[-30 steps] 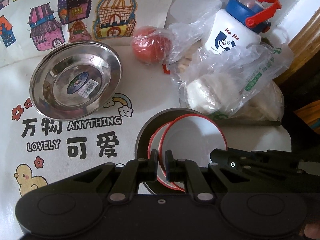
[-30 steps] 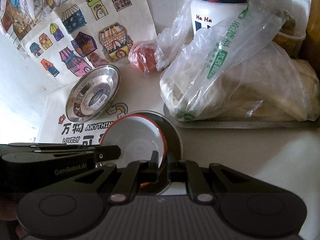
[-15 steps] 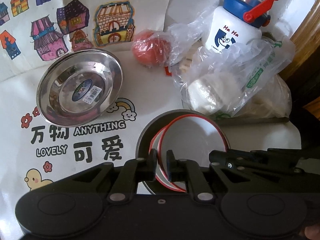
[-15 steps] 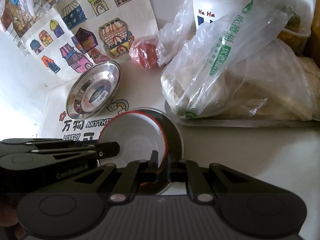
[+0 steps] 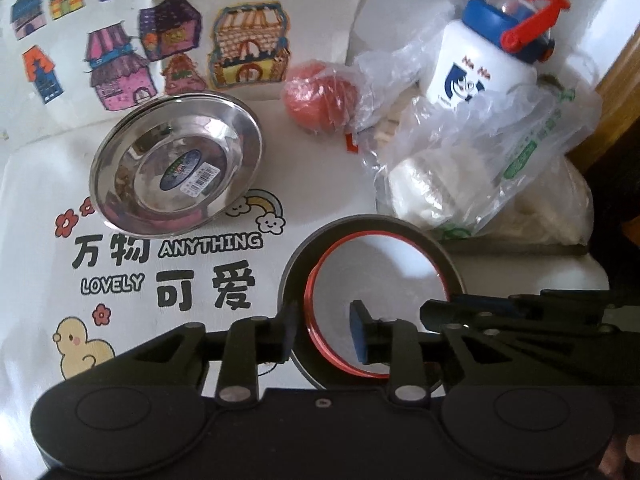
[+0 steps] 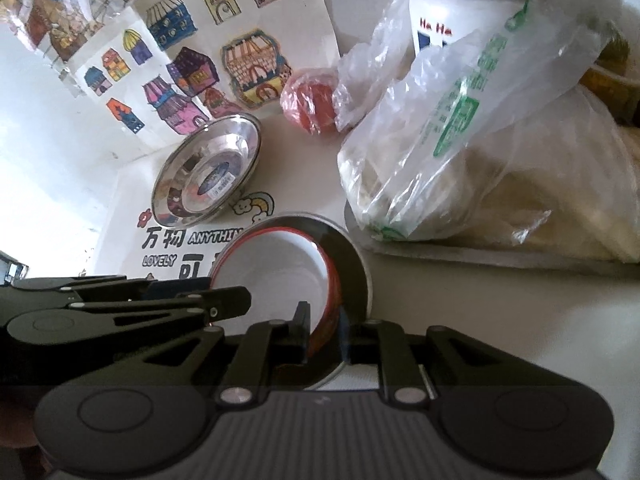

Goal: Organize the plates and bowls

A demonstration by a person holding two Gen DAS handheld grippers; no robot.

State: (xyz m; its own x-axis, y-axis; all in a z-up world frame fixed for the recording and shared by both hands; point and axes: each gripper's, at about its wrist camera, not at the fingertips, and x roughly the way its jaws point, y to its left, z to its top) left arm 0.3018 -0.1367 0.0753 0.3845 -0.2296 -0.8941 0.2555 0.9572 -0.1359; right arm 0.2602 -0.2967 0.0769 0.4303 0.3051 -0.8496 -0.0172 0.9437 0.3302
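Red-rimmed white bowl (image 5: 380, 276) sits inside the dark bowl (image 5: 298, 264) on the cartoon cloth (image 5: 48, 184). Left gripper (image 5: 325, 332) spread wide, straddling its rim w/o pinching. Right gripper (image 6: 325, 330) also parted around the rim. Steel plate (image 5: 176, 170) well apart, back-left.

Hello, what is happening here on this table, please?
A person is stacking dishes with two hand-held tongs. The white red-rimmed bowl sits inside the dark round plate. The left tongs are open, fingers on either side of the bowl's rim. The right tongs are open at its opposite rim. The shiny steel dish waits alone on the printed cloth.
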